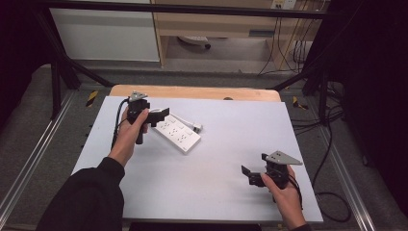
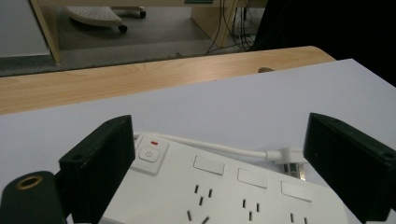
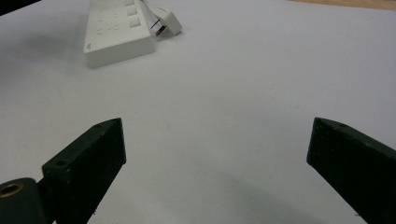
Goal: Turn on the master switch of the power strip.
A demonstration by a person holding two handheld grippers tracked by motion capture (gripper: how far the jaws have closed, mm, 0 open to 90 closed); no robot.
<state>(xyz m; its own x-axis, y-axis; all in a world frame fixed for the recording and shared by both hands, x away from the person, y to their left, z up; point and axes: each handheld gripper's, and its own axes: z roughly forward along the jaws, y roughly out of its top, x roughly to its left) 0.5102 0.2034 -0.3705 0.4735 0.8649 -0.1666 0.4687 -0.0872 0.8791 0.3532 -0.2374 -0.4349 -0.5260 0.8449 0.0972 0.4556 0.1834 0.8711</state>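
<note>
one white power strip (image 1: 179,134) (plug (image 1: 196,127) alongside) under left hand-held gripper (image 1: 161,115)

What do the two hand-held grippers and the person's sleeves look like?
The left hand-held gripper and the right hand-held gripper are both black, each with two blocky, flat-faced jaws. Each has a grey three-cornered plate on top and a trailing black cable. The person wears a dark long sleeve.

The light falls evenly from above on my white table top (image 1: 216,159); shadows are soft, the room around is dark, and all pictures are slightly blurry.
</note>
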